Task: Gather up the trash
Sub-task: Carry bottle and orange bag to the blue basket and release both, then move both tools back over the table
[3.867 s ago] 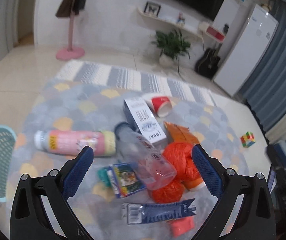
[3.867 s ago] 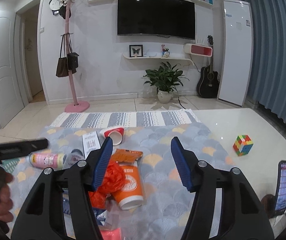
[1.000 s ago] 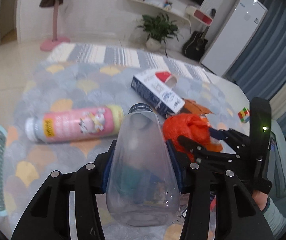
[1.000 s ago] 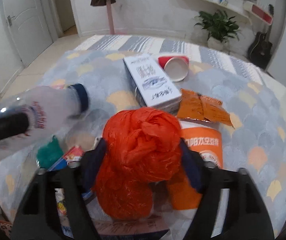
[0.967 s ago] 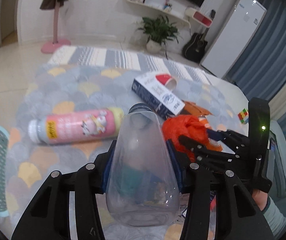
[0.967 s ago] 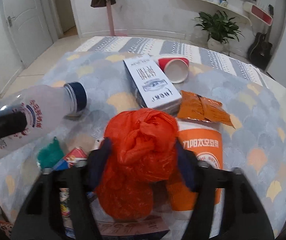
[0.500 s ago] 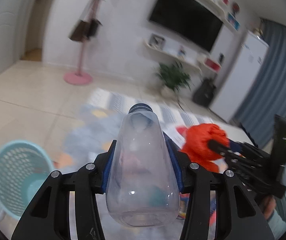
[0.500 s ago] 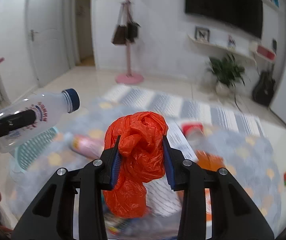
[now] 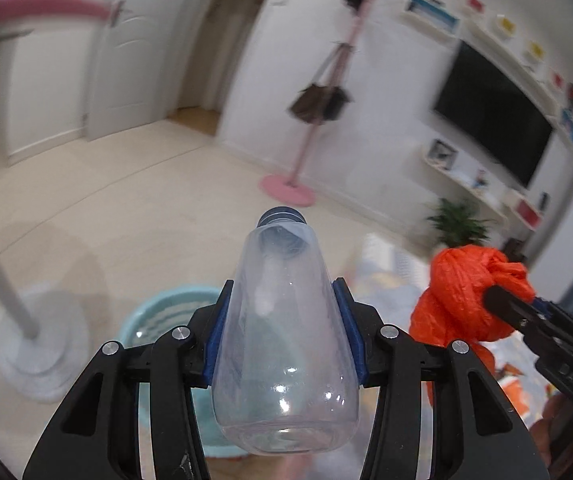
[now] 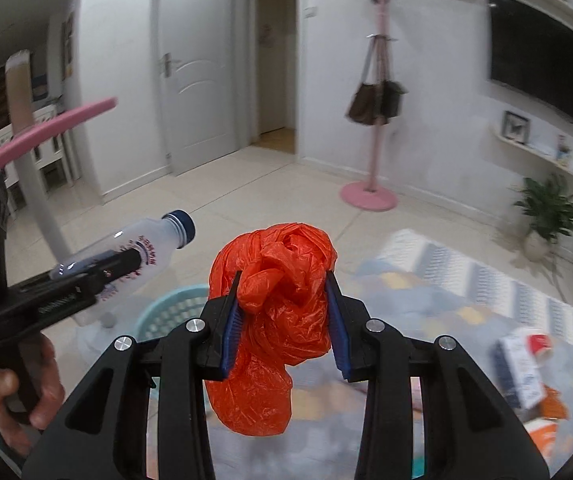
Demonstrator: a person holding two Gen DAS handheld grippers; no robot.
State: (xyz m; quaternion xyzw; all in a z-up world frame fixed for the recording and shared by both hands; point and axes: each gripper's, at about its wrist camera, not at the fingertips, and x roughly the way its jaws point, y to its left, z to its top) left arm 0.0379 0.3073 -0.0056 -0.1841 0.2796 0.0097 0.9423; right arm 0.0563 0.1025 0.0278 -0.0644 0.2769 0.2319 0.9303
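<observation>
Left gripper (image 9: 282, 332): blue pads pressed against the flanks of a clear, empty plastic bottle with a dark blue cap (image 9: 284, 344). The bottle's long axis runs straight out along the fingers, cap leading, base toward the camera.

Right gripper (image 10: 282, 328): pads pinching a crumpled, knotted orange plastic bag (image 10: 274, 320); the upper knot bulges above the pads, a loose tail hangs below them.

Target, as I judge it: the pale turquoise perforated plastic basket (image 9: 174, 312) on the cream tile floor.
- From the left gripper: directly beneath and slightly left of the fingers, partly hidden behind them. Rim visible on the near-left side only.
- From the right gripper: ahead, below and to the left, its rim (image 10: 174, 308) showing between the left finger and the other tool.
- Left hand looks nearer; its bottle already overlaps the basket opening in its own view.

Crowding: in the right wrist view the left gripper (image 10: 98, 276) and its bottle (image 10: 134, 248) sit between the bag and the basket, so both loads share one approach lane.

Edges and room:
- A white stand with a round grey base (image 9: 34, 344) sits just left of the basket; its pole leans across the left side.
- A scallop-patterned grey rug (image 10: 466, 292) with leftover litter lies to the right.
- Open floor beyond the basket.

Frames are motion-blurred; exact height above the rim cannot be told.
</observation>
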